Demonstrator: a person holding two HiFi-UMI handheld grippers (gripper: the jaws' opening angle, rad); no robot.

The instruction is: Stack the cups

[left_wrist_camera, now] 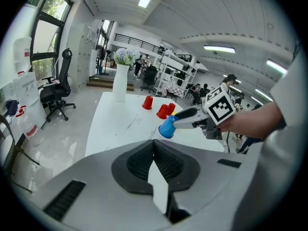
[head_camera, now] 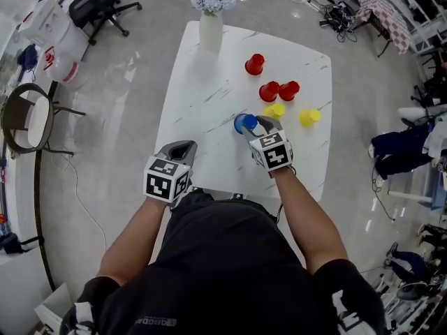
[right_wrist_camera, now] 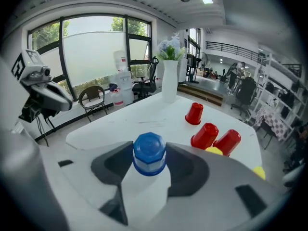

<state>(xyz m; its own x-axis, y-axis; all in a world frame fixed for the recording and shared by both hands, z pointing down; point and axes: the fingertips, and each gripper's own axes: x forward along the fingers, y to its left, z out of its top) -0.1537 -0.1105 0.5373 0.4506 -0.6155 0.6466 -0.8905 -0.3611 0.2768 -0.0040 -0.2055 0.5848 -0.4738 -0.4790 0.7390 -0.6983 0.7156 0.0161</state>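
A blue cup (head_camera: 244, 123) is held upside down, just above the white table (head_camera: 202, 103), with my right gripper (head_camera: 253, 123) shut on its sides. In the right gripper view the blue cup (right_wrist_camera: 149, 148) fills the gap between the jaws. Beyond it stand three red cups upside down: one far (head_camera: 254, 64) and two side by side (head_camera: 269, 91) (head_camera: 288, 90). Two yellow cups (head_camera: 274, 110) (head_camera: 309, 117) sit just right of the blue one. My left gripper (head_camera: 181, 147) hangs over the table's near-left edge, shut and holding nothing.
A white vase with flowers (head_camera: 210, 30) stands at the table's far edge. On the floor to the left are a round chair (head_camera: 31, 121) and an office chair (head_camera: 98, 2). Cables and furniture lie off to the right.
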